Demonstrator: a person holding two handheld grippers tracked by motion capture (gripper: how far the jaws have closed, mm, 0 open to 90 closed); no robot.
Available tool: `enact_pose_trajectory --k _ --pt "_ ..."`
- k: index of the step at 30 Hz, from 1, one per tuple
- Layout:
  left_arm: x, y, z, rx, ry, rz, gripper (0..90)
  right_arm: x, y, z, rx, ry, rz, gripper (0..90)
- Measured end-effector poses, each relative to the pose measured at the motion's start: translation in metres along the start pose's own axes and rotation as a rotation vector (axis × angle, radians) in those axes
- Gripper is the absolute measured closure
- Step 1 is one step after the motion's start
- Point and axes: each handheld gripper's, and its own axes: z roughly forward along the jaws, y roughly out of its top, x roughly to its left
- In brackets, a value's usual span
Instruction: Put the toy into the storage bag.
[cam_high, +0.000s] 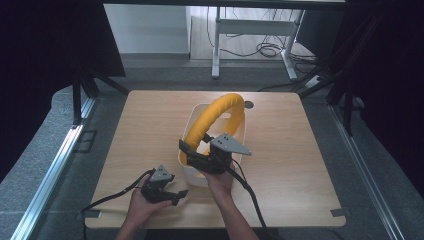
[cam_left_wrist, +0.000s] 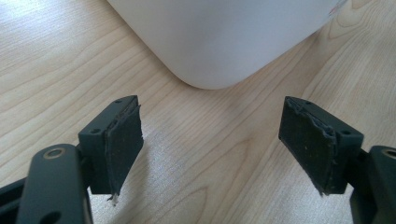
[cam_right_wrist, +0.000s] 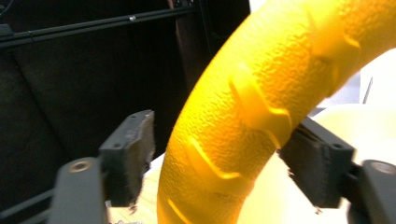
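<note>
With our right gripper (cam_right_wrist: 219, 158) standing open around the yellow foam ring (cam_high: 215, 117), which arches out of the white bin (cam_high: 190, 172), and our left gripper (cam_high: 167, 192) open nearby, we judge the unclamped ring could spring out onto the table (cam_high: 280, 150).

My two grippers, left (cam_high: 182, 193) and right (cam_high: 189, 150), are black, each topped with a grey plate. The curved tube (cam_high: 216, 117) between my right jaws is bright yellow, pebbled, with raised chevron marks. The bin (cam_high: 189, 171) is white. The desk (cam_high: 145, 130) is pale wood with fine grain.
</note>
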Motion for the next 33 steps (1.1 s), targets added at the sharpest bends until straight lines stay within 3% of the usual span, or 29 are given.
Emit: enact_pose_trajectory --k 7,18,23,33 --pt "0.0 0.0 -0.001 -0.001 0.002 0.001 21.6 -0.003 0.0 -0.005 0.015 -0.021 0.023 17.9" --pt "0.004 0.0 0.0 0.015 0.013 0.009 21.4 -0.018 0.01 -0.021 0.022 -0.003 0.017 15.5" --pt "0.004 0.0 0.0 0.019 0.023 0.009 21.4 -0.02 0.011 -0.031 0.037 0.028 -0.008 14.9" --pt "0.007 -0.003 -0.013 -0.027 0.037 -0.021 21.3 -0.032 0.008 -0.063 0.086 0.011 -0.103 16.7"
